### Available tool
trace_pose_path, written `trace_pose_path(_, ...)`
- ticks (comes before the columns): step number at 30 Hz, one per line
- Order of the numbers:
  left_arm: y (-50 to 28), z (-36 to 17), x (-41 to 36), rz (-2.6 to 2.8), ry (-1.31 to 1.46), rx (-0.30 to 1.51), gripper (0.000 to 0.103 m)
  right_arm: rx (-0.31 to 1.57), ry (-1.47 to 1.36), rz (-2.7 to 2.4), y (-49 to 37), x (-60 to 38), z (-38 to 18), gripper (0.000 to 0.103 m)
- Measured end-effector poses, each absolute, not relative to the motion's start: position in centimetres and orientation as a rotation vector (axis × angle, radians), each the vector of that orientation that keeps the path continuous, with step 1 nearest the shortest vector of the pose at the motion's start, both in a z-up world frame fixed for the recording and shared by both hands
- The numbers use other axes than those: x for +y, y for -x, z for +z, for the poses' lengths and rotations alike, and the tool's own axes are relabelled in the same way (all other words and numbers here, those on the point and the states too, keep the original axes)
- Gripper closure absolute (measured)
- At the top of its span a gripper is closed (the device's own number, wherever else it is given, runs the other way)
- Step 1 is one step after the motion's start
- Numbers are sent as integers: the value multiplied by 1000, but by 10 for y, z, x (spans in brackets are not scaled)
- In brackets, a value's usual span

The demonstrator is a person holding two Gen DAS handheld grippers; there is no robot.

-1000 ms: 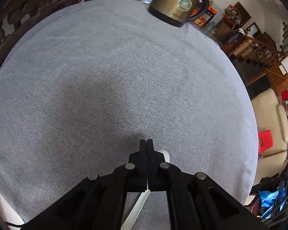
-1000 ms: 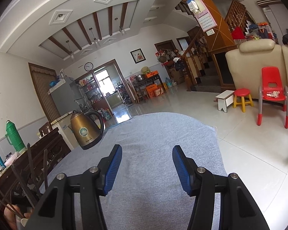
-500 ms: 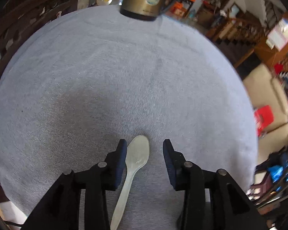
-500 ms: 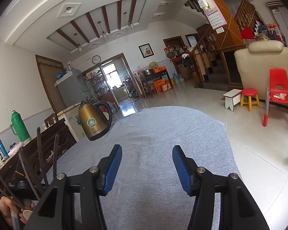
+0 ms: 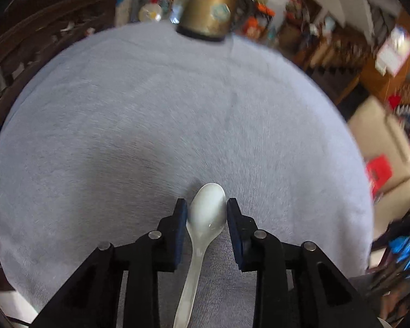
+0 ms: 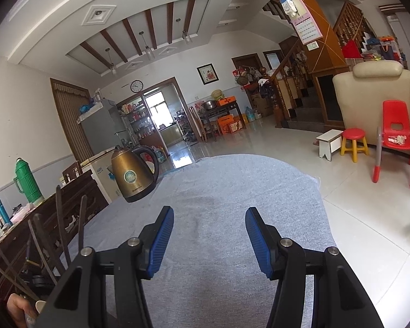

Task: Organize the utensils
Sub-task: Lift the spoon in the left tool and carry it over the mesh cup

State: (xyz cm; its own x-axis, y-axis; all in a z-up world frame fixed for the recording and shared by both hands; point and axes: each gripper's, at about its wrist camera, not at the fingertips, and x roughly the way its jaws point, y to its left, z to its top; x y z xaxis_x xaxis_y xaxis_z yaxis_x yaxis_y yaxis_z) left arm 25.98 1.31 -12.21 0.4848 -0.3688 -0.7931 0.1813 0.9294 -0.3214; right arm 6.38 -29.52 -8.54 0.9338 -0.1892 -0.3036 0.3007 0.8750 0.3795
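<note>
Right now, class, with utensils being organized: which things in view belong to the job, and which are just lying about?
Job:
- white spoon, bowl between the closing left gripper jaws
- right gripper, open, empty
- dark chopsticks in a cup, held by a hand

Lying about:
- kettle
- green flask
- red chair
- stool

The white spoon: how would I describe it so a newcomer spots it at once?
Start at the round table under the grey-blue cloth, with a bronze electric kettle at its far edge. At the near edge, the left hand-held gripper is closing around a glossy white soup spoon, handle trailing toward the camera. It is the only utensil lying on the cloth.
</note>
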Motion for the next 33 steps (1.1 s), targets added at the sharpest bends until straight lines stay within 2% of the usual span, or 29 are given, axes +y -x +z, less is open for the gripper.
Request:
trace_pose_path(7, -196, -72, 85, -229, 468, 739, 72, 241, -410, -226, -59, -277, -78, 45)
trace_pose_path(13, -122, -19, 114, -239, 552, 525, 72, 223, -413, -201, -49, -270, -72, 45)
trace_pose_path(18, -72, 47, 98, -357, 577, 339, 72, 208, -425, -182, -37, -268, -67, 45)
trace_pose_path(22, -49, 70, 60, -442, 547, 237, 72, 190, -425, -170, -25, -269, -63, 45)
trace_pose_path(25, -50, 68, 22, -481, 514, 177, 71, 183, -428, -166, -17, -273, -61, 45)
trace_pose_path(33, -97, 25, -34, -501, 445, 280, 71, 197, -450, -181, -10, -293, -69, 45)
